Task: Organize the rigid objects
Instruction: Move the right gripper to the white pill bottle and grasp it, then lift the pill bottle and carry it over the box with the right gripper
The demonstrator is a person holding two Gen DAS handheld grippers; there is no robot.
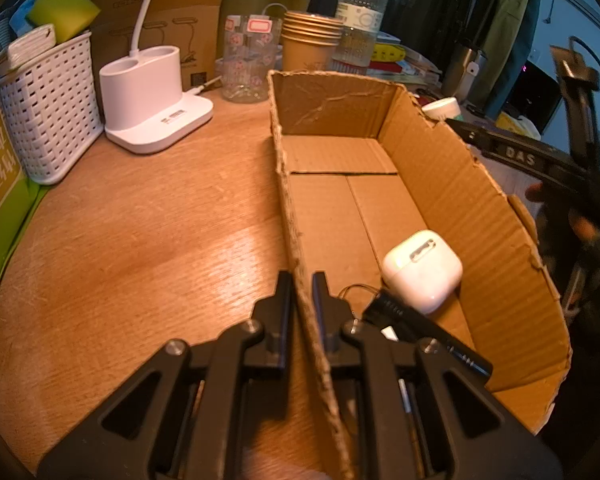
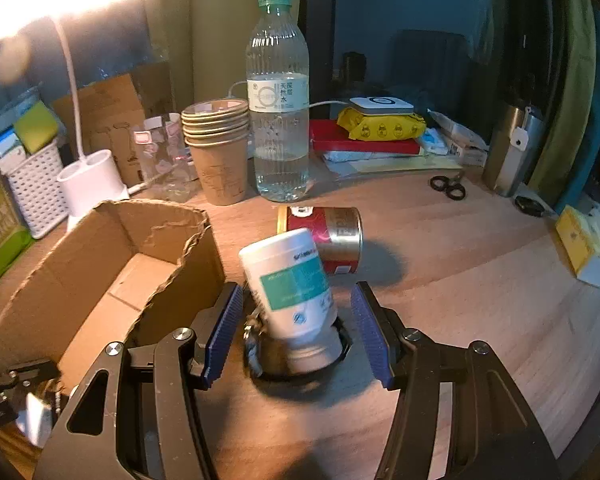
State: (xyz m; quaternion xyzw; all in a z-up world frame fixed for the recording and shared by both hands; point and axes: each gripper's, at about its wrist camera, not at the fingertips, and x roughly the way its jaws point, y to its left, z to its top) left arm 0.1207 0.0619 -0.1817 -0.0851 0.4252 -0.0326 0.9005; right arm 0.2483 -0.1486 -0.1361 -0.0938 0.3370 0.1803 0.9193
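My left gripper (image 1: pixel 302 292) is shut on the left wall of an open cardboard box (image 1: pixel 460 200). In the box's near end lie a white earbud case (image 1: pixel 422 270) and a black pen-like stick (image 1: pixel 420 330). Just right of the box (image 2: pixel 180 300), my right gripper (image 2: pixel 296 330) is open, and a tilted white bottle with a teal label (image 2: pixel 292 284) stands between its blue pads (image 2: pixel 224 328). There is a gap on each side of the bottle. A black ring with metal bits (image 2: pixel 256 354) lies under the bottle. A red and silver tin (image 2: pixel 332 236) lies on its side just behind the bottle.
At the back of the wooden desk stand a water bottle (image 2: pixel 278 120), stacked paper cups (image 2: pixel 216 148), a glass jar (image 1: pixel 250 66), a white lamp base (image 1: pixel 148 96) and a white basket (image 1: pixel 48 108). Scissors (image 2: pixel 448 188), a steel flask (image 2: pixel 508 148) and a yellow pack (image 2: pixel 584 248) sit to the right.
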